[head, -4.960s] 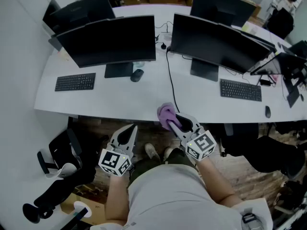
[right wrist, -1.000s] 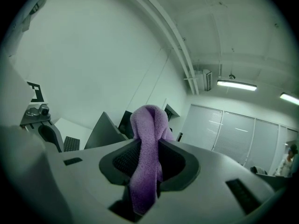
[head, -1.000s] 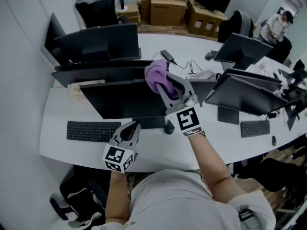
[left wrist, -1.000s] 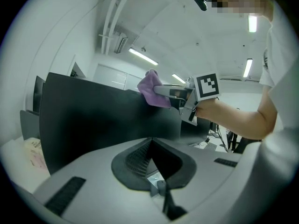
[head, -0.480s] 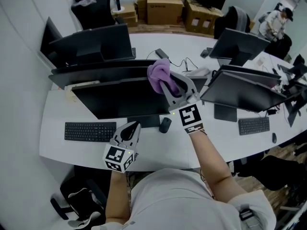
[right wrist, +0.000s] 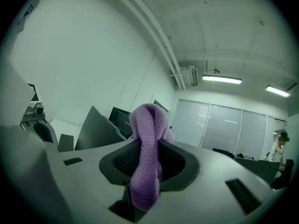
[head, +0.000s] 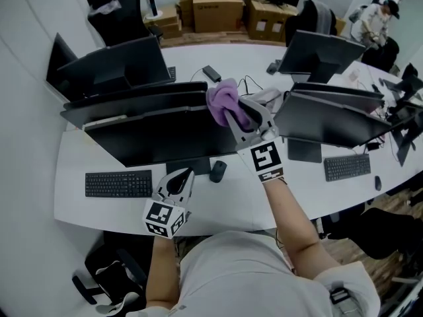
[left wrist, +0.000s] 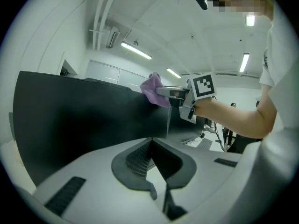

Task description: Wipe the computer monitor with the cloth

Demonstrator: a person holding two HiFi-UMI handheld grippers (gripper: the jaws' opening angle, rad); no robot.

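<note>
Two tools are in play, and only one of them is carrying anything. The right tool [head: 238, 115] is pinching the purple cloth [head: 223, 100]. Its jaws are clamped on the cloth's middle, so a fat fold bulges out past the fingertips and a tail hangs back between the pads. The right gripper view shows that plainly.

The arm is stretched out, and the cloth sits at the top edge of the computer monitor [head: 155, 137], right at its upper right corner. From the left gripper view the purple bundle meets that top edge, with the tool's body just to the right of the monitor and its marker cube facing back.

The left tool [head: 178, 179] is held low, in front of the monitor's foot and well below the cloth. Its jaws are pressed together with nothing between them, tips pointing up at the dark screen.

On the white worktop [head: 228, 200], a black keyboard [head: 119, 183] lies in front of the monitor's left half. A dark mouse [head: 217, 170] sits just right of the monitor's stand. A second screen [head: 132, 96] stands close behind the monitor, their top edges nearly parallel.
</note>
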